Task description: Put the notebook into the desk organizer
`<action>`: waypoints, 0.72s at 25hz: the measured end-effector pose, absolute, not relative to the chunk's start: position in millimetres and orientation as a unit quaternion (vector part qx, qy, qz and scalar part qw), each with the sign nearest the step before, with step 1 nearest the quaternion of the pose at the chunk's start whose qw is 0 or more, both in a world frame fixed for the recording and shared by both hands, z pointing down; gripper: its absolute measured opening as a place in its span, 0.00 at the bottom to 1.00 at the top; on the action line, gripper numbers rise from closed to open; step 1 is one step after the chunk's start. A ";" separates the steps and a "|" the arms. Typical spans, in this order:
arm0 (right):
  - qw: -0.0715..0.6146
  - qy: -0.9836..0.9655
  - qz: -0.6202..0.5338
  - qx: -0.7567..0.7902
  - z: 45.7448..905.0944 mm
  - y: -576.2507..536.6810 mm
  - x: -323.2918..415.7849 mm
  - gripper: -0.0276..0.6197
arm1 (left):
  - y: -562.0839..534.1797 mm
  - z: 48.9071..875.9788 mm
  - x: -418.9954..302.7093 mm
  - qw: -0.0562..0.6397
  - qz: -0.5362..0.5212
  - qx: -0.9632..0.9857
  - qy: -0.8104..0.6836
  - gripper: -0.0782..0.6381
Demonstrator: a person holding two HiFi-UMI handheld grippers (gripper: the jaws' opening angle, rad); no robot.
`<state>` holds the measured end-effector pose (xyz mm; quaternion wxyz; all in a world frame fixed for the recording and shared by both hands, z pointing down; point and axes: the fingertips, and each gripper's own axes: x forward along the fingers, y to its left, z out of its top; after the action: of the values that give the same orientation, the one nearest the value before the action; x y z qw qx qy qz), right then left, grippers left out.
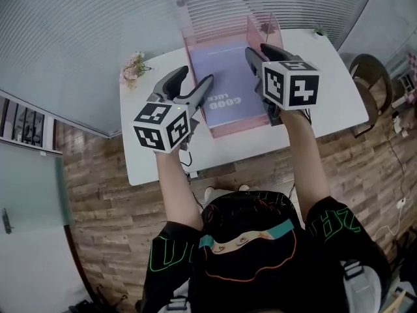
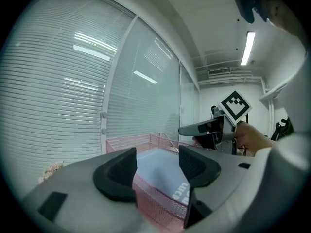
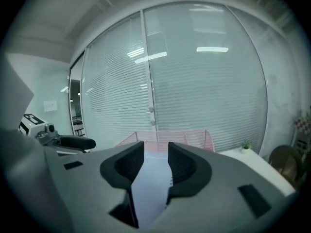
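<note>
A lavender notebook (image 1: 225, 77) with "GOOD LUCK" on its cover lies flat inside the pink mesh desk organizer (image 1: 238, 129) on the white table (image 1: 326, 96). My left gripper (image 1: 195, 77) hovers over the organizer's left front corner, its jaws open with nothing pressed between them. My right gripper (image 1: 258, 49) hovers over the organizer's right side, also open. In the left gripper view the notebook (image 2: 165, 178) and the mesh wall (image 2: 155, 205) show below the open left gripper (image 2: 158, 166), with the right gripper (image 2: 201, 130) beyond. In the right gripper view the notebook (image 3: 150, 193) shows through the open right gripper (image 3: 156, 161).
A small bunch of flowers (image 1: 133, 67) stands at the table's left back corner and a tiny plant (image 1: 318, 31) at its right back. A chair (image 1: 371, 70) stands right of the table. Glass walls with blinds rise close behind.
</note>
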<state>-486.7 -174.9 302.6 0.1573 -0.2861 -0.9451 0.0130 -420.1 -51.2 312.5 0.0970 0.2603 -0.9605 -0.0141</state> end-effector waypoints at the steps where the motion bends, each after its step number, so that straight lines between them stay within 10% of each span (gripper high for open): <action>1: 0.138 -0.950 -0.003 -0.279 295.7 -177.3 -485.8 0.26 | -49.7 309.9 -418.9 0.086 -0.017 0.257 -0.962 0.47; 12: 0.052 -0.946 0.021 -0.320 277.0 -182.1 -467.1 0.09 | -55.9 274.1 -411.5 -0.008 -0.011 0.228 -0.974 0.11; 18: -0.006 -0.933 0.045 -0.356 266.0 -187.6 -448.4 0.05 | -63.7 255.2 -398.7 -0.071 -0.028 0.223 -0.972 0.10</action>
<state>-448.4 -187.6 266.0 -0.0064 -0.3564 -0.9332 0.0454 -398.7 -63.7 255.2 -0.0706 0.2228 -0.9719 -0.0281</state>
